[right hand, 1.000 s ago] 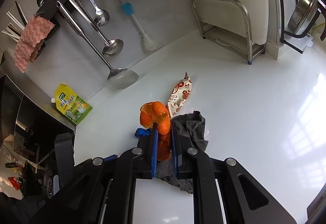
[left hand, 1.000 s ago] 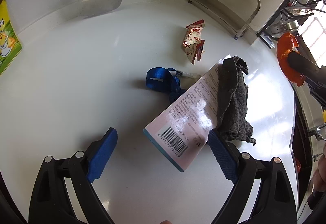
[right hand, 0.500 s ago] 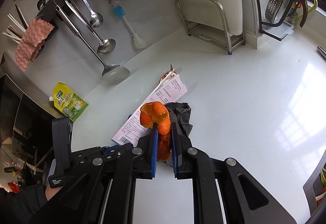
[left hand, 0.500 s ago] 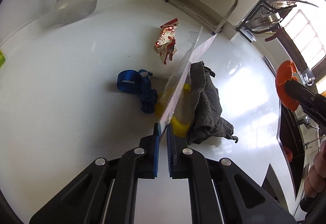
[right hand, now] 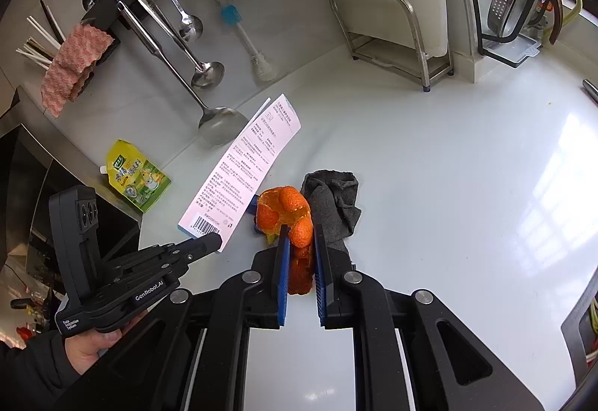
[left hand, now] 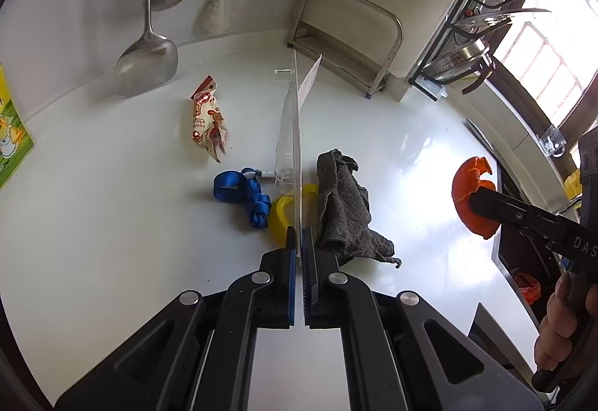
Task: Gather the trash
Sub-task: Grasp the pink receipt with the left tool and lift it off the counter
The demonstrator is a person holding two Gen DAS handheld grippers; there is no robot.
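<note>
The left tongs (left hand: 299, 243) are clamped on the barcode end of a flat pink package (right hand: 243, 172), held clear above the white table (left hand: 93, 224). The right tongs (right hand: 299, 235) are clamped on an orange peel (right hand: 286, 207). A snack wrapper (left hand: 207, 119), blue strap (left hand: 241, 192) and grey cloth (left hand: 344, 209) lie mid-table.

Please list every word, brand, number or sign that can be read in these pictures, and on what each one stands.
"GenRobot.AI": side of the left gripper.
"DAS", cut off by the edge: arm of the right gripper.
Pink package card: barcode and small print, too small to read.
Green pouch and snack wrapper: characters blurred, unreadable.
</note>
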